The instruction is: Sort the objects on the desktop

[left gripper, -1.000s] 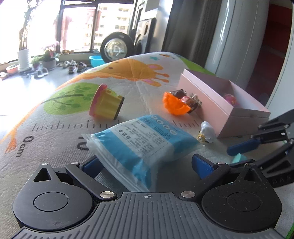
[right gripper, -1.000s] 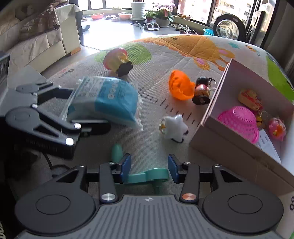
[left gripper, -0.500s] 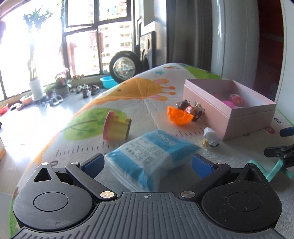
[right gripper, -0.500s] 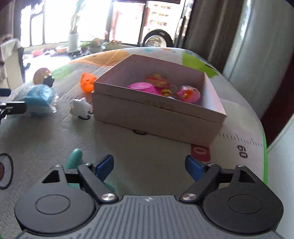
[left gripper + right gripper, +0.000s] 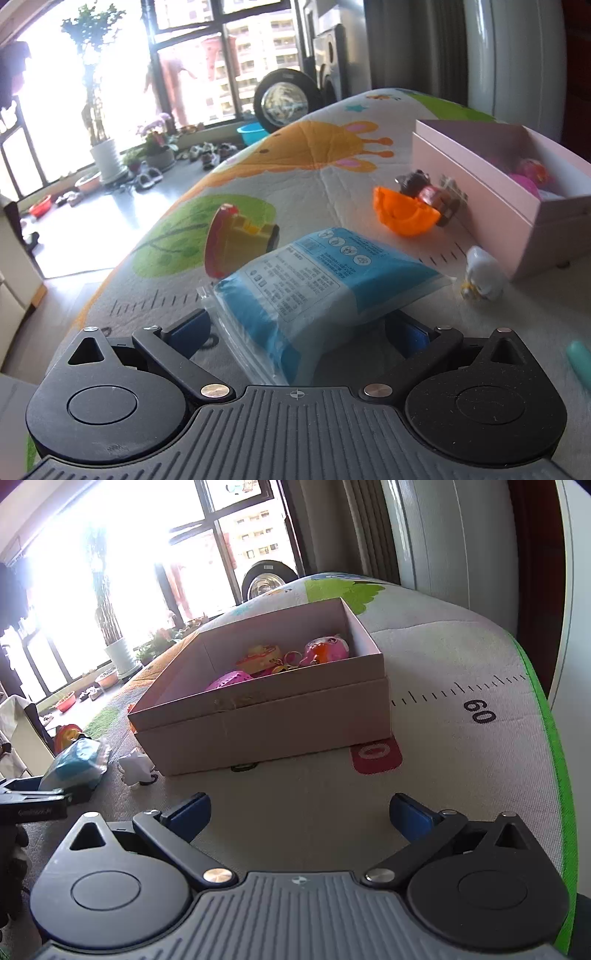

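Observation:
My left gripper [image 5: 299, 328] is shut on a blue and white tissue pack [image 5: 317, 284], which sticks out forward between the pads. In the right wrist view the same pack [image 5: 75, 764] shows at the far left. My right gripper [image 5: 299, 808] faces the near wall of the pink box [image 5: 258, 716]; its jaws are opening wide with nothing between them. The box holds a pink basket and small toys. A teal thing [image 5: 580, 362] lies on the mat at the right edge of the left wrist view.
On the printed mat lie a white toy [image 5: 484, 273], an orange half shell [image 5: 402, 218] with a small figure [image 5: 432, 192] beside it, and a yellow and red cup [image 5: 236, 240] on its side. The mat's green edge [image 5: 554, 738] runs right of the box.
The right gripper let go of the teal thing, opened wide and swung round to face the box. The left gripper kept its hold on the pack and shifted a little.

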